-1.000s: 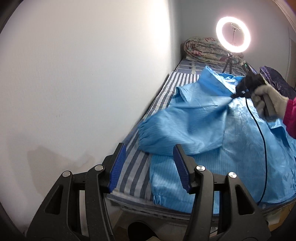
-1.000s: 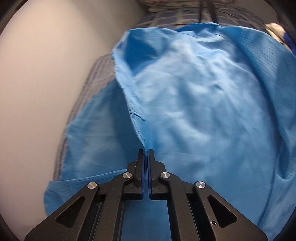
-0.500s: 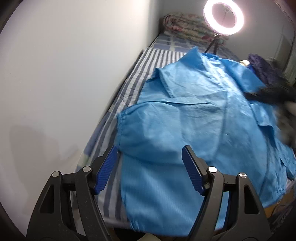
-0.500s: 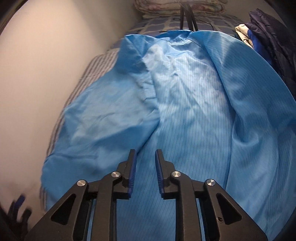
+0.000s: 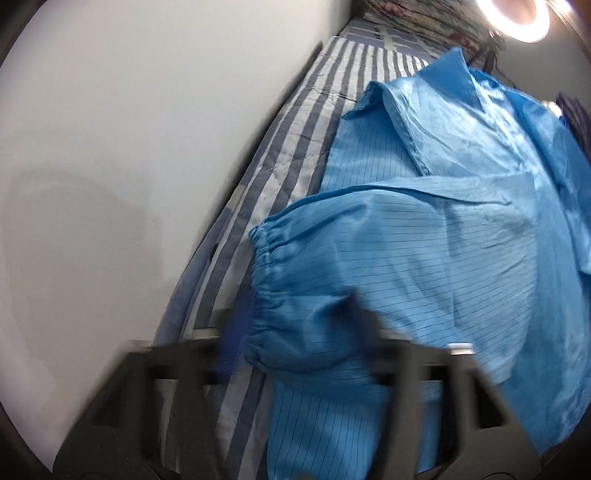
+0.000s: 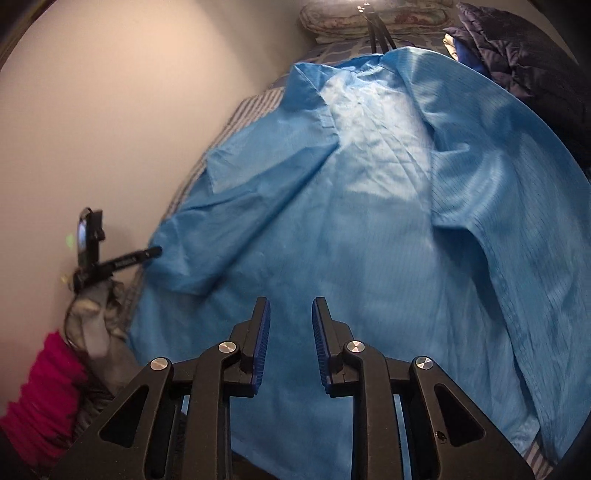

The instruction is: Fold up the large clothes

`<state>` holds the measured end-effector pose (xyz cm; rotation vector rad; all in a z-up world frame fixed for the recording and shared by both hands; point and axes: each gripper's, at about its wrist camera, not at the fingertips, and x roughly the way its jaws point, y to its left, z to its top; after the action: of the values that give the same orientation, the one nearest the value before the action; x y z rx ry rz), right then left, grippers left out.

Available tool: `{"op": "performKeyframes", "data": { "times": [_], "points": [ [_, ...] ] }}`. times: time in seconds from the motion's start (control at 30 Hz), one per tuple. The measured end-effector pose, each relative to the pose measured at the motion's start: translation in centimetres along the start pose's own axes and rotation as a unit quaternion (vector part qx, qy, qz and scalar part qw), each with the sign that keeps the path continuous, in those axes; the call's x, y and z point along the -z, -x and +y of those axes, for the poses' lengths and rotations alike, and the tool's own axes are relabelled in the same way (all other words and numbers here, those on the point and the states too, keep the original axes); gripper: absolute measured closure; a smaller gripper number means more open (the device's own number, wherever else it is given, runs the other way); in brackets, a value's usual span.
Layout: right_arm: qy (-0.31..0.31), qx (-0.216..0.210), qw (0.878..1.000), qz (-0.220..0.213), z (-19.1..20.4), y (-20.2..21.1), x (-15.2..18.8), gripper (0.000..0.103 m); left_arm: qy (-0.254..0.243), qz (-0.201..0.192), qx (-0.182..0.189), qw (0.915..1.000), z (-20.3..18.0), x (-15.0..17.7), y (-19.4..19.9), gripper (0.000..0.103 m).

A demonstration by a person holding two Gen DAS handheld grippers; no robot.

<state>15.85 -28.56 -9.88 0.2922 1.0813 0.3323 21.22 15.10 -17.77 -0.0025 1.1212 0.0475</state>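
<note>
A large blue pinstriped coat [image 5: 461,258] lies spread on a striped bed sheet [image 5: 295,129], collar at the far end. Its left sleeve is folded across the body, with the gathered cuff [image 5: 273,258] near the bed's wall side. My left gripper [image 5: 295,328] is blurred; its jaws are closing from either side of that cuff. In the right wrist view the left gripper [image 6: 153,252] touches the sleeve end, held by a gloved hand [image 6: 96,317]. My right gripper [image 6: 291,306] hovers open over the coat's [image 6: 369,221] lower body, nothing between its fingers.
A white wall [image 5: 129,147] runs along the bed's left side. A ring light [image 5: 517,14] on a tripod [image 6: 380,33] and a folded quilt [image 6: 343,14] sit at the bed's head. A dark padded jacket [image 6: 524,55] lies at the far right.
My right gripper let go of the coat's fabric, opened and pulled back toward the hem. My left gripper moved in and down over the sleeve cuff, its jaws now blurred around it.
</note>
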Motion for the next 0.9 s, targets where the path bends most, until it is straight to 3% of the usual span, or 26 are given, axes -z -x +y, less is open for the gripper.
{"op": "performKeyframes", "data": {
  "times": [0.03,0.17,0.3,0.43,0.57,0.7,0.9],
  "points": [
    [0.0,0.001,1.0,0.005,-0.1,-0.3,0.2,0.081,-0.009,-0.003,-0.004,0.9999,-0.5,-0.1,0.0,0.096],
    [-0.007,0.003,1.0,0.0,-0.7,0.0,0.6,0.081,-0.038,-0.052,-0.013,0.9978,-1.8,-0.1,2.3,0.1],
    [-0.017,0.001,1.0,-0.006,-1.3,0.1,0.3,0.081,-0.05,-0.106,0.019,0.9929,-2.7,0.6,6.5,0.1],
    [-0.028,-0.005,1.0,-0.005,-1.7,-0.3,-0.1,0.081,-0.102,-0.16,0.067,0.9796,-5.4,3.3,11.8,0.1],
    [-0.038,-0.008,0.999,-0.014,-1.9,0.0,-1.0,0.081,-0.175,-0.185,0.109,0.9608,-9.8,7.0,15.5,0.1],
    [-0.049,-0.009,0.998,-0.031,-2.5,0.9,-1.5,0.081,-0.243,-0.185,0.142,0.9413,-14.2,10.7,17.2,0.1],
    [-0.073,-0.011,0.996,-0.052,-3.8,2.5,-1.4,0.081,-0.364,-0.197,0.168,0.8946,-20.9,16.5,19.4,0.1]
  ]
}}
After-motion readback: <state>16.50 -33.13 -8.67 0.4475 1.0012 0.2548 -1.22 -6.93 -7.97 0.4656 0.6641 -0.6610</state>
